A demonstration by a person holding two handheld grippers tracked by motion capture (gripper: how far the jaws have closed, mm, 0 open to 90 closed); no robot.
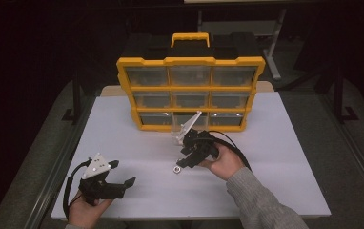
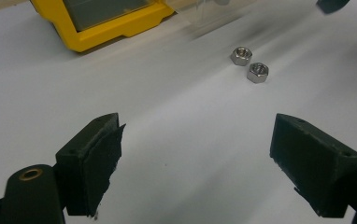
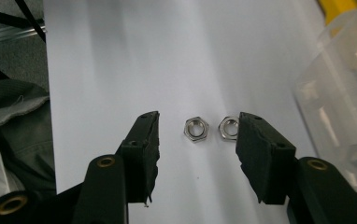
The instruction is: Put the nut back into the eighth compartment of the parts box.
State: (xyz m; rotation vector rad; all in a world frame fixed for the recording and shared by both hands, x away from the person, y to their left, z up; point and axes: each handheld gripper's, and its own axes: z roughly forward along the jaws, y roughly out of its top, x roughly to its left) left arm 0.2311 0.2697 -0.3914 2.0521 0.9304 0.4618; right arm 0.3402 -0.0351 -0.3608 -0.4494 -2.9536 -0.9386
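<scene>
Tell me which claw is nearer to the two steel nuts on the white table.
Right. The right claw hovers over the nuts, its jaws open with the pair lying between them. The left claw sits off to the side, open, with bare table between it and the nuts.

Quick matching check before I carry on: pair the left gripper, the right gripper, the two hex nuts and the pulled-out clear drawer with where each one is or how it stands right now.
Things
1. left gripper
2. right gripper
3. hex nuts
4. clear drawer

Places or states
A. lying side by side on the white table
B. out in front of the yellow organizer, bottom row
C. jaws open around the nuts, not pressing on them
D. jaws wide open over bare table, away from the nuts

Pairs: 1-D, 2-C, 3-A, 4-B
</scene>
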